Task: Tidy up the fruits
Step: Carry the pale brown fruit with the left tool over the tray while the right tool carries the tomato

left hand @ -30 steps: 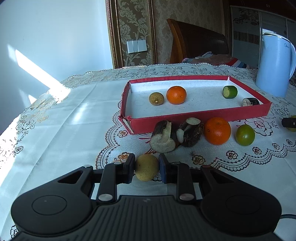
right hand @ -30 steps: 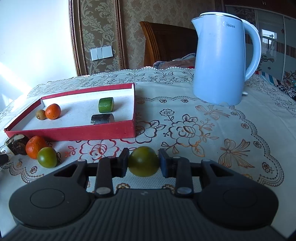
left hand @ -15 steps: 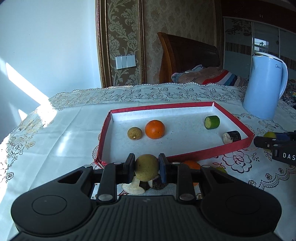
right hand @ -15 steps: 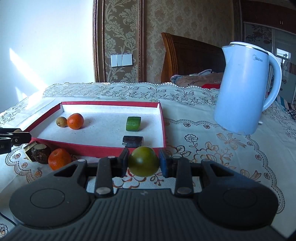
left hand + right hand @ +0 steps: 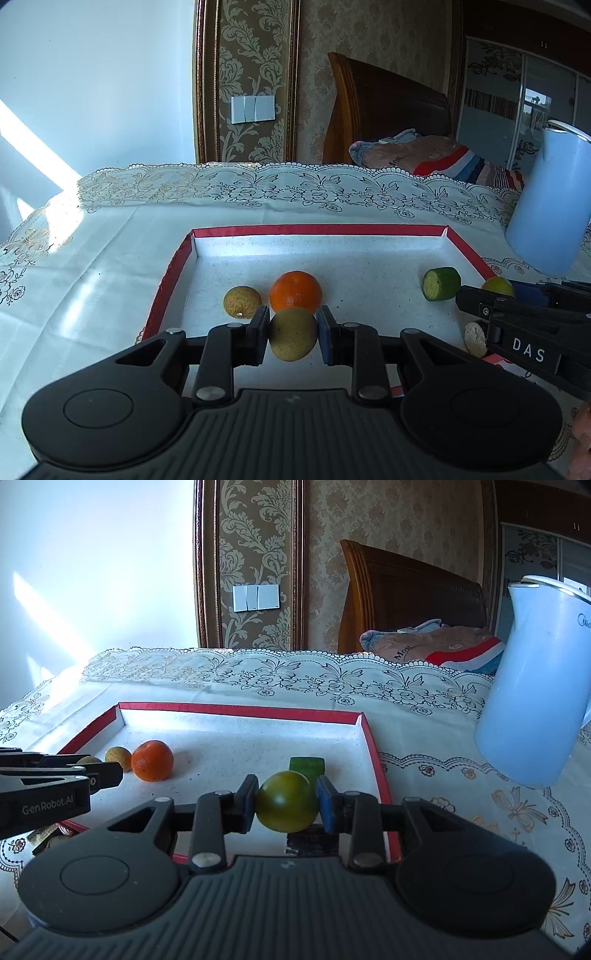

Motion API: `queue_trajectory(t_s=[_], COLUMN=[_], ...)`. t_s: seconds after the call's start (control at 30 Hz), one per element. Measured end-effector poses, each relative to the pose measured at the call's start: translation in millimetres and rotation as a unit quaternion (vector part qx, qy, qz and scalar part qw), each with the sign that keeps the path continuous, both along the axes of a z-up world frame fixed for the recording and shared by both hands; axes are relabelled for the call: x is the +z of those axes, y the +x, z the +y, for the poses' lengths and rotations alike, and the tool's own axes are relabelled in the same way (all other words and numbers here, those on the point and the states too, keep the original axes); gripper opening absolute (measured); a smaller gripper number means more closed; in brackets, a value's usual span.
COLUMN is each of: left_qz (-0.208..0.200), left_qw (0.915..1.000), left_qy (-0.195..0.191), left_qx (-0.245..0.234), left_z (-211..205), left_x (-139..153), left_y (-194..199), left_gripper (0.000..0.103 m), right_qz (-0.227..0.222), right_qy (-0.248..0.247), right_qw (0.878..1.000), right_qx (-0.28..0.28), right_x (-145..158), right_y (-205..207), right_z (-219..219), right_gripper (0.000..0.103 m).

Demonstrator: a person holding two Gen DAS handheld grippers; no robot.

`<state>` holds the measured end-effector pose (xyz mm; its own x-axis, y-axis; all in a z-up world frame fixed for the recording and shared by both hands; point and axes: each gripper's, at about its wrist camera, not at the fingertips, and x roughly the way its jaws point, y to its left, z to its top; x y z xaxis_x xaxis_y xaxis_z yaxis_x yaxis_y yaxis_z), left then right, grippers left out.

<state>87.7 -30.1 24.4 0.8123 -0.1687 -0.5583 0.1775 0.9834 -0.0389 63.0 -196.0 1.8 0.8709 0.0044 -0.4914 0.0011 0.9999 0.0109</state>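
Gripping yellowish fruit (image 5: 291, 334), long axis upright

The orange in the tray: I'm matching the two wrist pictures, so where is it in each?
Left wrist: the orange sits at centre, just behind the left gripper.
Right wrist: the orange lies left of centre, in the tray's left part.
Shared landmark: the small brownish fruit at the orange's left.

Tray (image 5: 465, 251): red rim, white speckled floor. Held fruits: dull yellow-brown (image 5: 292, 334); olive green (image 5: 287, 800). Tangerine (image 5: 295, 291): bright orange. Cut piece (image 5: 441, 283): green, pale face. Tablecloth (image 5: 295, 192): cream, floral lace print. Kettle (image 5: 535, 709): pale blue, possibly white in shade.
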Motion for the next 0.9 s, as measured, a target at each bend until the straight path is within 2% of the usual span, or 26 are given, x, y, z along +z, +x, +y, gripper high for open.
queue_trajectory(t_s=[0.3, 0.37, 0.43, 0.5, 0.6, 0.9], left_qz=[0.008, 0.011, 0.011, 0.004, -0.016, -0.029], left_qw=[0.9998, 0.9997, 0.9998, 0.9998, 0.9994, 0.9977], left_qy=[0.007, 0.012, -0.002, -0.001, 0.014, 0.005], left_qx=[0.015, 0.020, 0.016, 0.018, 0.026, 0.061], left_z=[-5.2, -6.7, -5.5, -8.1, -14.6, -4.0], left_x=[-8.2, -10.5, -10.6, -9.7, -9.8, -9.6], left_y=[25.8, 33.0, 38.3, 41.8, 44.9, 45.0], left_gripper=[0.027, 0.027, 0.027, 0.027, 0.027, 0.027], right_qz=[0.020, 0.012, 0.006, 0.001, -0.008, -0.012], right_qy=[0.001, -0.020, -0.021, -0.029, -0.044, -0.036], right_qw=[1.000, 0.999, 0.999, 0.999, 0.999, 0.999], right_qx=[-0.015, -0.024, -0.026, -0.026, -0.024, -0.027], right_x=[-12.9, -14.2, -14.7, -13.8, -16.1, -15.9], right_y=[43.4, 49.4, 54.5, 60.0, 62.7, 61.1], right_z=[-0.4, 2.9, 4.4, 7.8, 12.4, 10.2], right_gripper=[0.032, 0.032, 0.032, 0.032, 0.032, 0.032])
